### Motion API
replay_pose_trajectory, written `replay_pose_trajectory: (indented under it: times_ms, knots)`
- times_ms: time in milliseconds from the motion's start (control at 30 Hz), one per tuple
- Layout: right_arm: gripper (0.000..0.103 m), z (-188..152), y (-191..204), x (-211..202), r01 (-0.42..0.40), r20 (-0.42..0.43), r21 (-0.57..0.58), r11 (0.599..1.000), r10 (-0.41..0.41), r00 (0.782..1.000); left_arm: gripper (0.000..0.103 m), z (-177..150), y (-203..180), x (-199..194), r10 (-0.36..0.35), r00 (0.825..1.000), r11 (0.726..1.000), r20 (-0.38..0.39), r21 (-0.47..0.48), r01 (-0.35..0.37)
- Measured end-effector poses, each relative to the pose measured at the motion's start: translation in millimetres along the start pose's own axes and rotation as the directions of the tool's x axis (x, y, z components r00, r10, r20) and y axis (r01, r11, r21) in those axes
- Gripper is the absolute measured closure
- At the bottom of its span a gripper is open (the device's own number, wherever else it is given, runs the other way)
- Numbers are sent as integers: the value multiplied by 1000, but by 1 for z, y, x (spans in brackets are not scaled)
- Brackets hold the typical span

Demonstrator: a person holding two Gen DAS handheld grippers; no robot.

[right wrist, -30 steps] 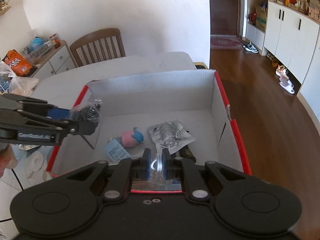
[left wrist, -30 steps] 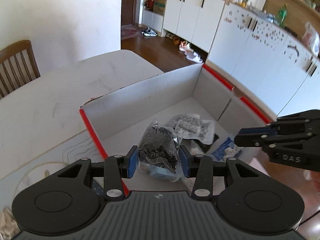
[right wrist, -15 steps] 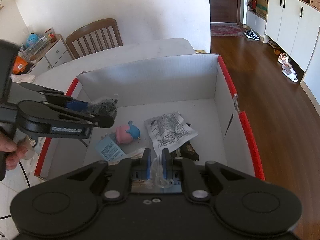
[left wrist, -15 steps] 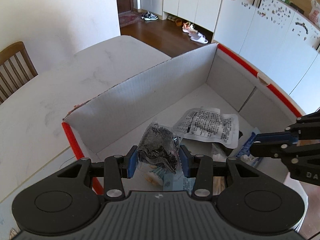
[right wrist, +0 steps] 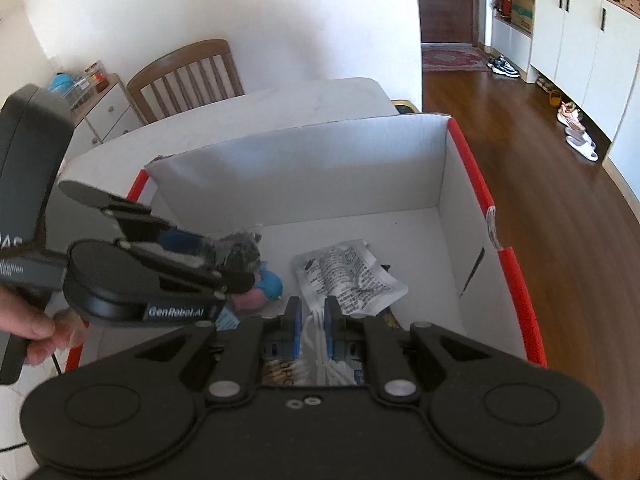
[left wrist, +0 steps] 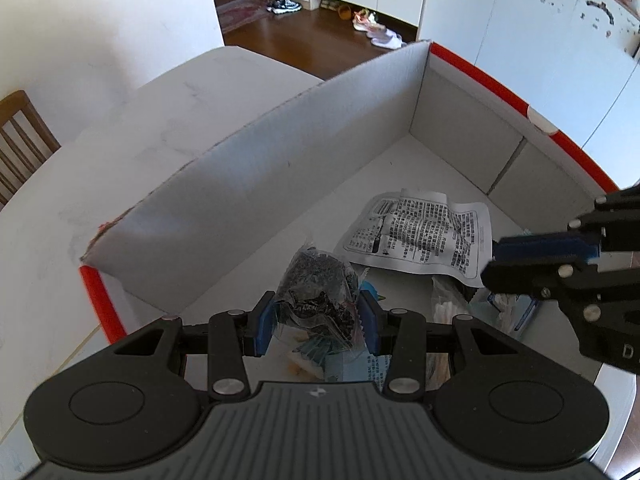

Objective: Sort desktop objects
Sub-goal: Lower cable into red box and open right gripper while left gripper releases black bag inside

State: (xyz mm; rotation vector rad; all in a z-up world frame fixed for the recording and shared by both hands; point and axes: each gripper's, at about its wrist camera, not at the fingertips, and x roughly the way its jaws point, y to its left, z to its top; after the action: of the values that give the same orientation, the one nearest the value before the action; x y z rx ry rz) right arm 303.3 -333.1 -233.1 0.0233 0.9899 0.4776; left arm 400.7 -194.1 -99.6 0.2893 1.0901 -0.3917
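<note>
My left gripper (left wrist: pixel 317 320) is shut on a clear bag of dark bits (left wrist: pixel 318 290), held over the inside of a red-edged cardboard box (left wrist: pixel 280 168). The same bag (right wrist: pixel 240 254) shows in the right wrist view, above a pink and blue toy (right wrist: pixel 262 286). My right gripper (right wrist: pixel 312 326) is shut on a white cable bundle (right wrist: pixel 316 344), low over the box's near side. A printed foil pouch (left wrist: pixel 424 232) lies on the box floor, and the right gripper (left wrist: pixel 536 260) shows at the right edge of the left wrist view.
The box (right wrist: pixel 460 208) stands on a white table (left wrist: pixel 140 120). A light blue card (right wrist: pixel 228 320) and other small packets lie on its floor. A wooden chair (right wrist: pixel 188 76) stands behind the table, a hand (right wrist: pixel 28 320) holds the left gripper, and wood floor (right wrist: pixel 520 140) lies to the right.
Both grippers have moved forward and lower into the box with their loads still held. The left gripper now hangs over the pink and blue toy.
</note>
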Motion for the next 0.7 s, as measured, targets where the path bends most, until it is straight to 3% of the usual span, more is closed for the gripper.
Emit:
replay_pose_trajectory:
  times_ms: [267,367,433,467,700]
  knots:
    - [78,-5,-4,0,-23,-21,10,1000,23,1000,59,5,1,3,-16,999,999,-27,-36,15]
    - [75,-5,-4,-3,-27,-17,6,1000,27,999,50,6,2,1,-15,999,998,-28,-57,14]
    - [65,-6,-4,-6,-28,-11,3,1000,28,1000,36,5,2,-2,-19,1000,998,-17,-62,18]
    - [65,-7,-4,-9,-28,-7,0,1000,27,1000,34,5,2,-5,-21,1000,998,-9,-65,21]
    - [58,-11,-4,-27,-37,16,-21,999,37,999,34,4,1,-21,-51,998,994,35,-96,54]
